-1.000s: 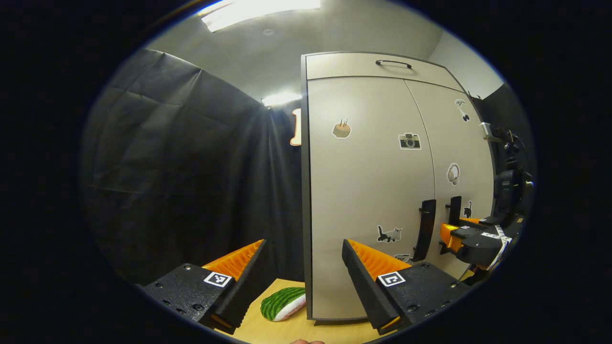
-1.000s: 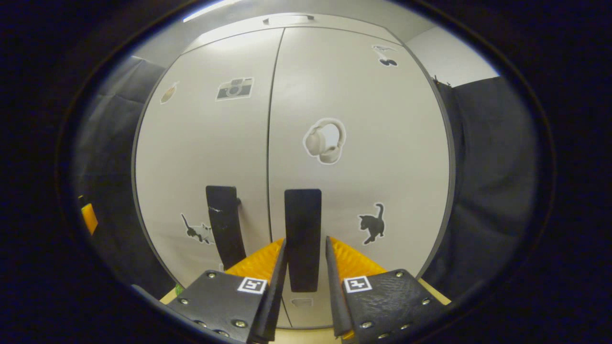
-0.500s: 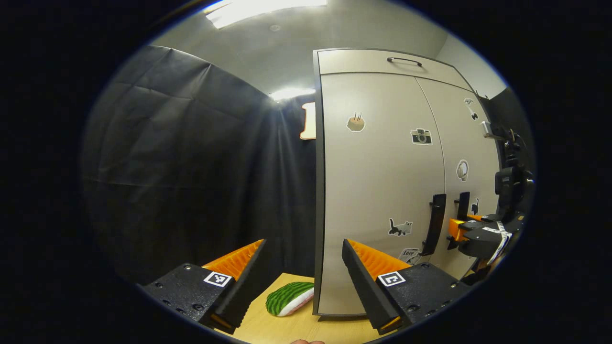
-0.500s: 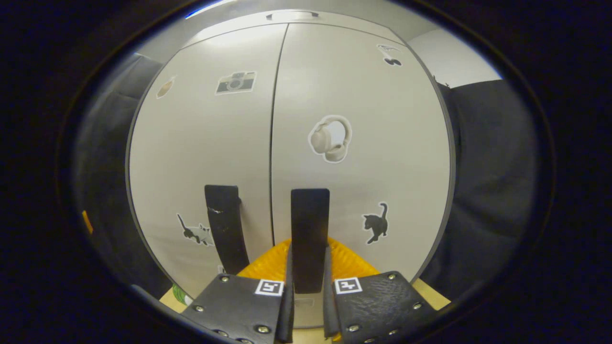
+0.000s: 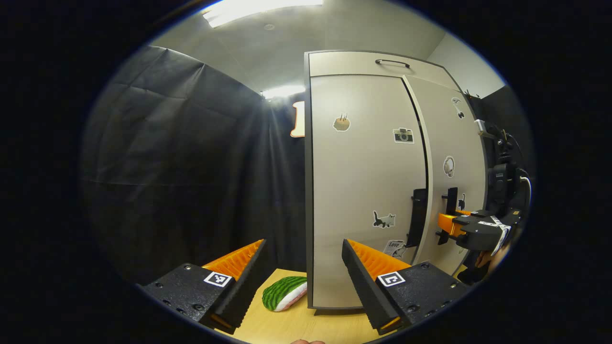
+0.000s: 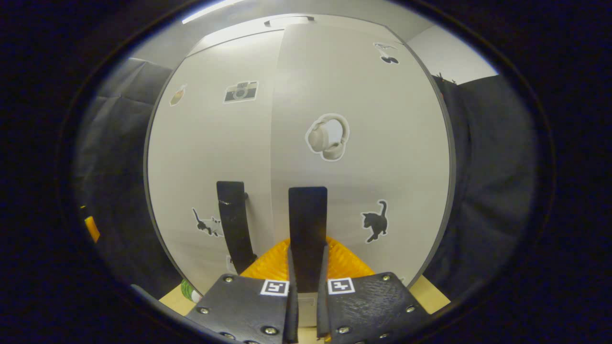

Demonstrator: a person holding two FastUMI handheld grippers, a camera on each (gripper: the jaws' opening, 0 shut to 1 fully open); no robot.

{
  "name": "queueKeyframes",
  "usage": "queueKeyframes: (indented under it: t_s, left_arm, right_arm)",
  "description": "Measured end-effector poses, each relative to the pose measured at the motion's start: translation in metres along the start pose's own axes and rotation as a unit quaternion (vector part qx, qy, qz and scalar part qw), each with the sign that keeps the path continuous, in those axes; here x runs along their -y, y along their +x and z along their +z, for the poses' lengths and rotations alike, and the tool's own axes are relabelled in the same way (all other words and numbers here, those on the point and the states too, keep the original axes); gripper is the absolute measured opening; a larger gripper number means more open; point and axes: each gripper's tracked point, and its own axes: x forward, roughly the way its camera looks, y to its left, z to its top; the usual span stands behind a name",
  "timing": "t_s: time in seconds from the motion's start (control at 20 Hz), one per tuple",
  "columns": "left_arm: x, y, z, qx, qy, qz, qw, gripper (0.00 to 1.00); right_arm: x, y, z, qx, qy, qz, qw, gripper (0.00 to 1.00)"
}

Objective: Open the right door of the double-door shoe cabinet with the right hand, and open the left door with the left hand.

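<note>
Black handle (image 6: 307,224) between right gripper (image 6: 306,267) fingers

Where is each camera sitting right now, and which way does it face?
Left gripper view: rides the left hand-held gripper, jaws open, off to the cabinet's left, facing the beige double-door shoe cabinet at an angle; wooden tabletop below.
Right gripper view: rides the right hand-held gripper, close up and square to the doors, shut on the black bar handle of the right door.
Shared: both doors, both black handles, the stickers; the left gripper view also catches the right hand-held gripper.
</note>
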Motion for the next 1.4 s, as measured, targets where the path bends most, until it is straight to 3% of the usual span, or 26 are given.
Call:
queueKeyframes:
  t_s: [0.4,0.8,1.1,1.4]
  left_arm:
    - [0.019,-0.019,-0.001,-0.006,-0.005,-0.030,1.000,0.95]
    - [0.023,-0.021,-0.002,-0.007,-0.006,-0.031,0.999,0.95]
    - [0.035,-0.016,-0.007,-0.014,-0.011,-0.046,0.999,0.98]
    - [0.063,-0.014,-0.009,-0.016,-0.015,-0.081,0.997,0.93]
  right_arm:
    - [0.006,-0.018,0.002,-0.022,0.001,0.067,0.998,0.15]
    - [0.014,-0.028,0.003,-0.031,-0.002,0.119,0.992,0.15]
    - [0.024,-0.037,0.003,-0.043,0.004,0.127,0.991,0.15]
    - [0.038,-0.047,0.003,-0.044,0.014,0.103,0.994,0.15]
